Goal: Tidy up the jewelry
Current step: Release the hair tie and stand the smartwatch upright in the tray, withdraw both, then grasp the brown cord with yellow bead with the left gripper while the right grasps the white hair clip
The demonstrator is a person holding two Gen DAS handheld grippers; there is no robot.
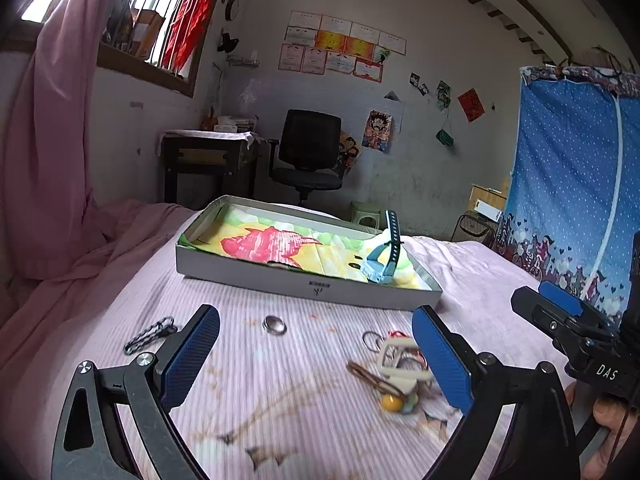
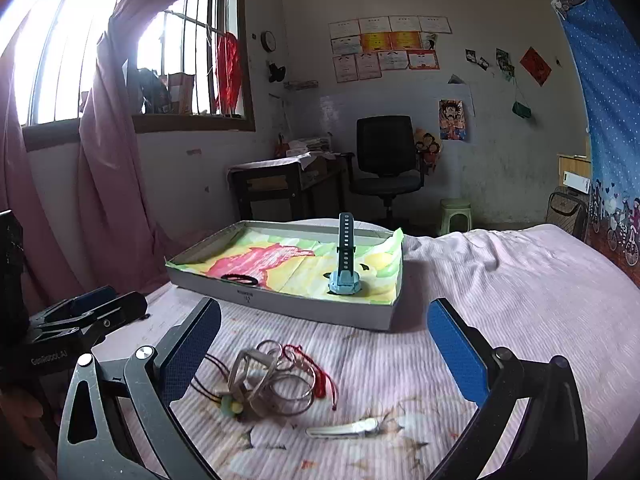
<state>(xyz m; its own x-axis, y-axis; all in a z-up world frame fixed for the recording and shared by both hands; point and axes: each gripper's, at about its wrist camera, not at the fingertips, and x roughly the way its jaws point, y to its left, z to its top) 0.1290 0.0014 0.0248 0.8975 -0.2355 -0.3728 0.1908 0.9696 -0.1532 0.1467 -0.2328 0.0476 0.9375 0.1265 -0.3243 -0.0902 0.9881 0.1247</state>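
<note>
A shallow white box [image 1: 308, 289] lined with colourful paper lies on the pink bedsheet. In it stands a light blue watch [image 1: 382, 258] with its strap [image 2: 345, 236] upright, and a black loop [image 2: 240, 279] rests near the front wall. My left gripper [image 1: 316, 356] is open above the sheet, nothing between its fingers. Ahead of it lie a metal ring [image 1: 274, 325], a braided black-and-white cord [image 1: 148, 336], and a tangle of rings and beads [image 1: 396, 368] beside its right finger. My right gripper [image 2: 324, 354] is open too, over the bangles and red cord [image 2: 276, 380], with a pale clip [image 2: 348, 428] below.
Pink curtains [image 2: 104, 184] hang at the left by the window. Beyond the bed stand a black office chair [image 2: 386, 160], a dark desk [image 2: 276, 188] and a green stool [image 2: 456, 216]. A blue dotted fabric wardrobe [image 1: 576, 184] borders the bed on the right.
</note>
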